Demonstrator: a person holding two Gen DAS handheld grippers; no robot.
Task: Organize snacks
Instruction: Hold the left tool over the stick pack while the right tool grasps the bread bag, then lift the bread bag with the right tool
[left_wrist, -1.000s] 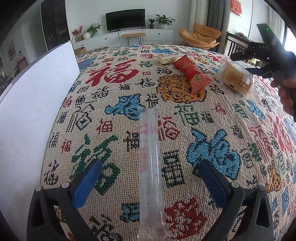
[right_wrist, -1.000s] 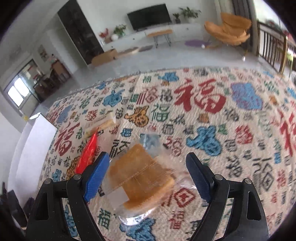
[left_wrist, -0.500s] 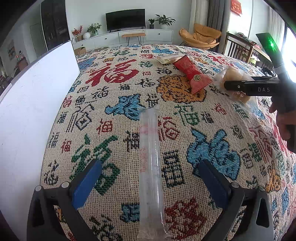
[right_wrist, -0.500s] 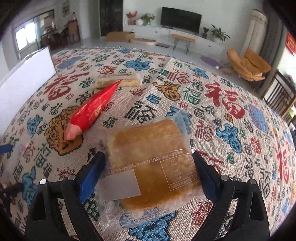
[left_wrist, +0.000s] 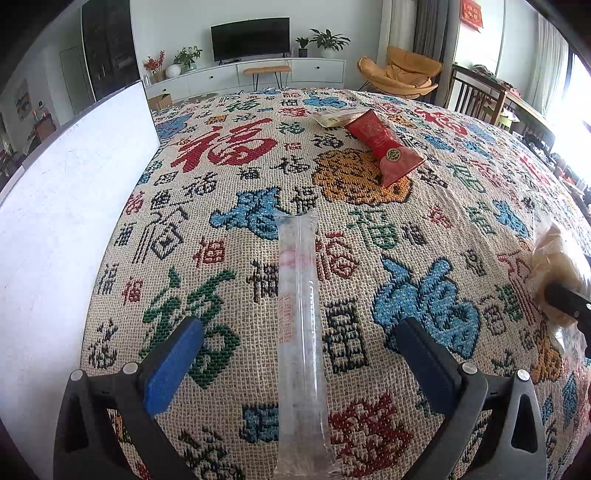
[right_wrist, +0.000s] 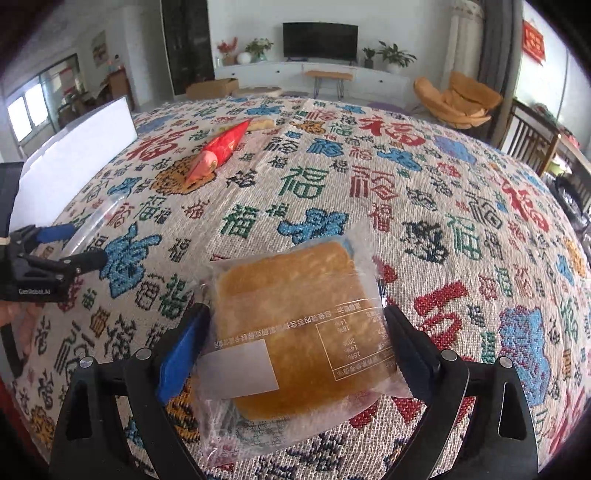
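A bread packet (right_wrist: 295, 325) in clear wrap fills the gap of my right gripper (right_wrist: 295, 314). Both pads touch its sides while the jaws are opening, low over the patterned cloth (right_wrist: 424, 192). In the left wrist view the same bread packet (left_wrist: 554, 258) shows at the right edge behind a black finger (left_wrist: 569, 302). My left gripper (left_wrist: 297, 325) stands open astride a long clear tube packet (left_wrist: 299, 295) lying on the cloth, pads well apart from it. A red pouch (left_wrist: 384, 147) and a pale flat packet (left_wrist: 332, 118) lie farther back.
A white board (left_wrist: 66, 203) stands upright along the left side of the cloth-covered table (left_wrist: 229, 147). The right wrist view shows the left gripper (right_wrist: 79, 245) with a hand behind it at the far left. Chairs and a TV unit stand beyond the table.
My right gripper has carried the bread packet from beside the red pouch toward the near side, lower over the cloth. The packet now lies flatter between its fingers. The left gripper has not moved.
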